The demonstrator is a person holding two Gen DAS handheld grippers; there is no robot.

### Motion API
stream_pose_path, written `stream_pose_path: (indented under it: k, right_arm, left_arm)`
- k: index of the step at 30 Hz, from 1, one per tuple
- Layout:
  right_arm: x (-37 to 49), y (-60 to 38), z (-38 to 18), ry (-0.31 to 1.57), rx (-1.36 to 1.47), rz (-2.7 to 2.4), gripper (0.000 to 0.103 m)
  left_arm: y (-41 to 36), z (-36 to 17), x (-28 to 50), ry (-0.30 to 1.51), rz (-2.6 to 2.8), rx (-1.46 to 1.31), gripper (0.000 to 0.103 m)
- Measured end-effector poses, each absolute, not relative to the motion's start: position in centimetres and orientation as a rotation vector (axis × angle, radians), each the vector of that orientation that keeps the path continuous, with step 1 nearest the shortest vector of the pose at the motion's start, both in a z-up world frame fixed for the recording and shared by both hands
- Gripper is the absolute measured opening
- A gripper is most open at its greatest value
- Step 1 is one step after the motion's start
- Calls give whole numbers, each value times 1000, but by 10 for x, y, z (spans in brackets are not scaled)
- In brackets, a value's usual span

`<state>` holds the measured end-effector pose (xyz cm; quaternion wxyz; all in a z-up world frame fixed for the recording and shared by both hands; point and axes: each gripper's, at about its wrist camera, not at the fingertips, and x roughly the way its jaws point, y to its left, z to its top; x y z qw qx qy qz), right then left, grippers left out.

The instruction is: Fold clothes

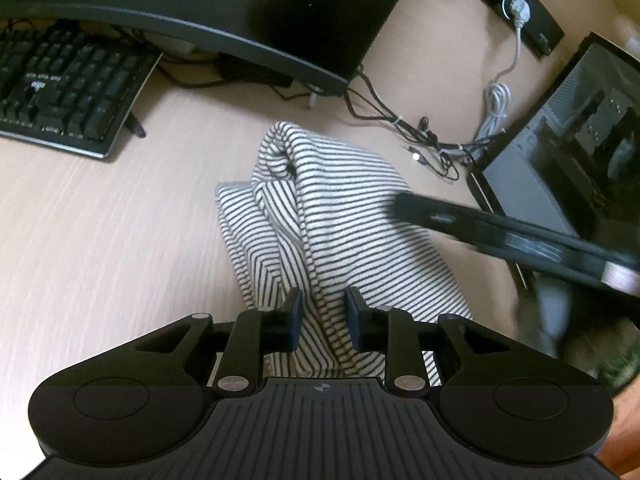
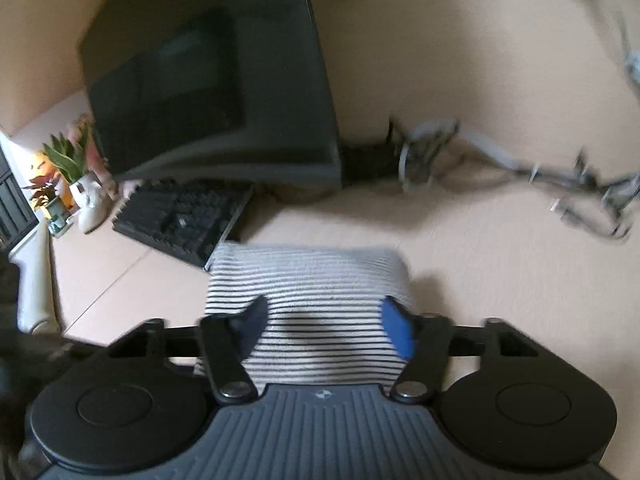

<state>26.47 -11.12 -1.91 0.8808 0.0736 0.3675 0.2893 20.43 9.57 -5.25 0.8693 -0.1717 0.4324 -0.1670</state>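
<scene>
A black-and-white striped garment (image 1: 332,216) lies bunched on the light wooden desk (image 1: 100,232). My left gripper (image 1: 322,318) hangs just above its near part with the jaws partly apart, a ridge of cloth between them. The right gripper's body (image 1: 512,236) crosses the left wrist view at the right, blurred, over the garment's right edge. In the right wrist view the garment (image 2: 312,276) lies under my right gripper (image 2: 326,328), which is open wide, its blue pads (image 2: 396,332) either side of the striped cloth.
A black keyboard (image 1: 64,88) lies at the far left under a dark curved monitor (image 1: 224,4). A tangle of cables (image 1: 432,140) runs behind the garment. A dark computer case (image 1: 568,136) stands at the right. Potted plants (image 2: 68,172) stand beyond the keyboard.
</scene>
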Motion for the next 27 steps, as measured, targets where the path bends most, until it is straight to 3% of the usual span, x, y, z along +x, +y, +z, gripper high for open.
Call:
stream_pose_path:
  k: [2,9,13,14,15,16,18,27]
  right_arm:
    - [268,-98,-25,800,166,632,50]
    - [244,-52,-32,756,-139,635,71]
    - [237,-61,-26,718,-116,637,72]
    - [234,-68,-22,705,-101,630,72]
    - [231,-76,-18,691,-84,617,72]
    - [229,-84,-14,677,-67,603,72]
    - [226,-105,-13,673,-30,558,76]
    - [215,-152,-57,863,174,536,75]
  left_arm:
    - [98,-56,203,914,-342,-369,29]
    - [100,-62,198,911,-342,-365,30]
    - [104,-65,197,922,-328,-385,33]
    - [107,-66,196,928,-320,-398,37]
    - [109,-68,196,935,-311,-412,62]
    - [111,-70,196,941,-302,-425,77]
    - [116,-73,195,954,-284,-453,76]
    - [125,-49,198,891,-309,-509,68]
